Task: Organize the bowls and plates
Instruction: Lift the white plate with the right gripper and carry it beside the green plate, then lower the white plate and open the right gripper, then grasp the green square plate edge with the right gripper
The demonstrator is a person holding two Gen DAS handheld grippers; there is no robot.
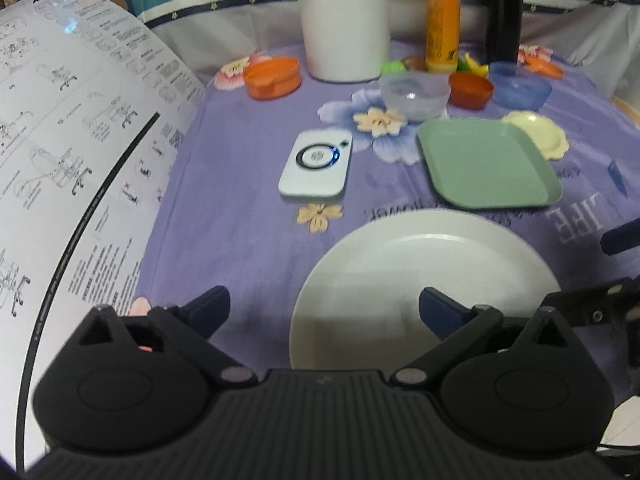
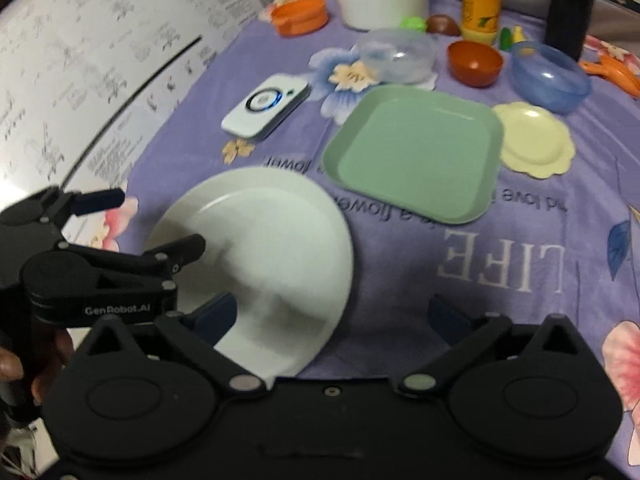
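Note:
A round white plate [image 1: 424, 280] [image 2: 264, 248] lies on the purple cloth at the near edge. A green square plate [image 1: 486, 162] [image 2: 416, 152] lies beyond it, with a small cream scalloped plate [image 1: 538, 134] [image 2: 534, 140] at its right. Behind stand a clear bowl [image 1: 414, 94] [image 2: 396, 56], a red-brown bowl [image 1: 470, 90] [image 2: 474, 62] and a blue bowl [image 1: 520, 84] [image 2: 550, 76]. My left gripper [image 1: 324, 312] [image 2: 158, 220] is open over the white plate's left edge. My right gripper [image 2: 332, 320] is open over its right edge. Both are empty.
A white device with a blue ring [image 1: 316, 164] [image 2: 266, 106] lies left of the green plate. An orange lidded box [image 1: 272, 76], a white jug [image 1: 346, 20], an orange bottle [image 1: 442, 16] and a black bottle [image 1: 504, 8] stand at the back. A printed instruction sheet [image 1: 68, 152] covers the left.

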